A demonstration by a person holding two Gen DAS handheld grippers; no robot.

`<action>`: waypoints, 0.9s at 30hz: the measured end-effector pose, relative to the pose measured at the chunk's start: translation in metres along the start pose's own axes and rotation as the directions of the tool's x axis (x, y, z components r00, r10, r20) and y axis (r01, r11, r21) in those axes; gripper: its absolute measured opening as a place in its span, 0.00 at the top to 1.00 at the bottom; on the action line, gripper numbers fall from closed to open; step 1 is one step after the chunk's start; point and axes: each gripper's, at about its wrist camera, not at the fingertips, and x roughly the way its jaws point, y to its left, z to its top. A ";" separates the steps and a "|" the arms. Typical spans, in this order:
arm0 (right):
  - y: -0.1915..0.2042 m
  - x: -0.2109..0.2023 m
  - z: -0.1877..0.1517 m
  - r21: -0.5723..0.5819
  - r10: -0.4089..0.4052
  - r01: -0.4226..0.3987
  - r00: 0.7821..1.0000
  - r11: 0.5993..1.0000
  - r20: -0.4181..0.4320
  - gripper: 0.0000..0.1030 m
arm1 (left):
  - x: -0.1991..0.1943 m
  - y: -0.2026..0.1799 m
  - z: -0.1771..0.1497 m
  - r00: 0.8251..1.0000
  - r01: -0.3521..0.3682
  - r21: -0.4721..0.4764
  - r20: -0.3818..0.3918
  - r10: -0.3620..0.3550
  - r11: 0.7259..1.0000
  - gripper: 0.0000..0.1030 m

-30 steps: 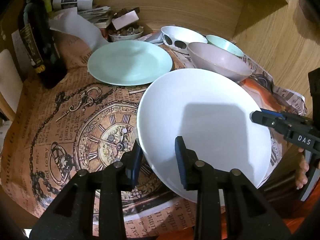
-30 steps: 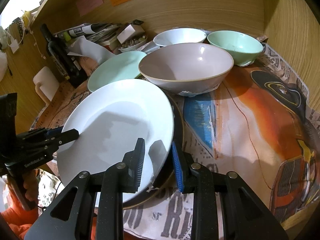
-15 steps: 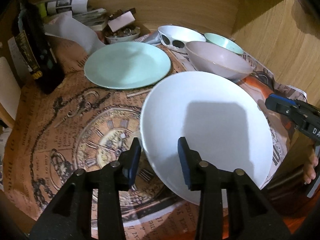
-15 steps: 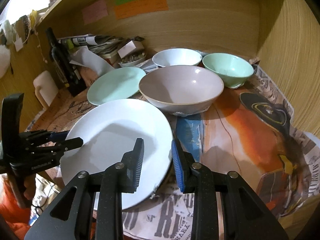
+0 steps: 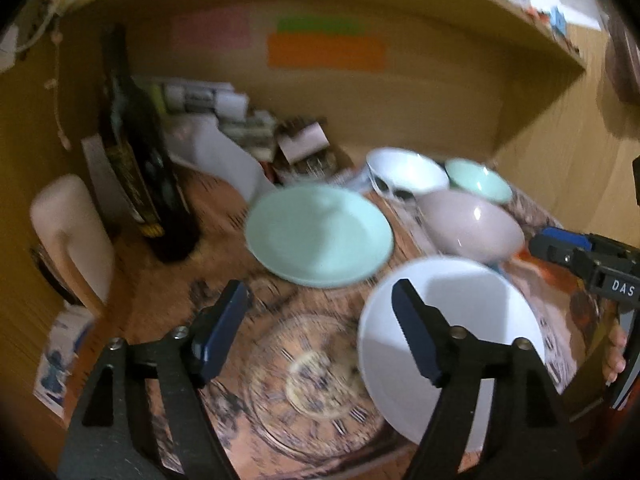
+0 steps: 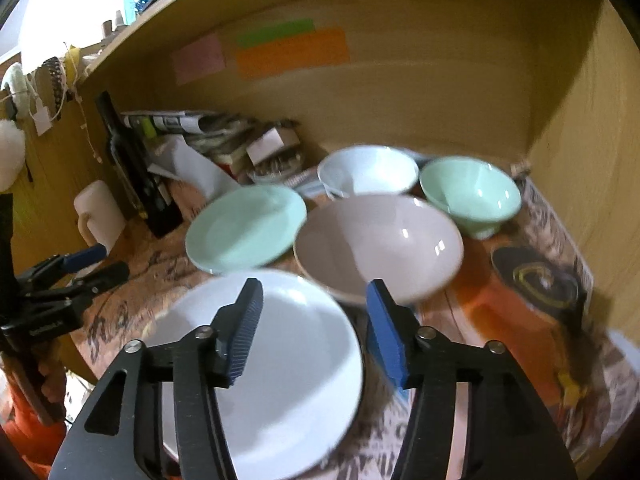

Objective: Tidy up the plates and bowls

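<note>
Plate (image 6: 288, 364) rim w/ clear room between bowls

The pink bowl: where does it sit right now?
In the right wrist view the pink bowl sits mid-table, right of the mint plate, in front of the white bowl and mint bowl, behind the white plate.

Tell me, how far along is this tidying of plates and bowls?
Early. The white plate lies flat on the table, and the left gripper and right gripper are opening, holding nothing. The green plate, pink bowl, white bowl and green bowl remain unstacked.
</note>
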 end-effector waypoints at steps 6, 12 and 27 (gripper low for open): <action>0.014 0.007 0.029 -0.054 -0.002 0.004 0.999 0.999 0.048 0.41 | 0.001 0.017 0.022 0.998 -0.043 -0.025 0.053 0.045 0.999 0.14; 0.028 0.023 0.061 -0.093 -0.001 0.009 0.997 0.996 0.084 0.33 | 0.016 0.035 0.041 0.997 -0.053 -0.070 0.046 0.057 0.996 0.06; 0.032 0.132 0.098 -0.125 0.043 -0.063 0.986 0.990 -0.160 0.33 | 0.100 0.062 0.055 0.990 -0.091 -0.071 -0.115 0.082 0.993 0.05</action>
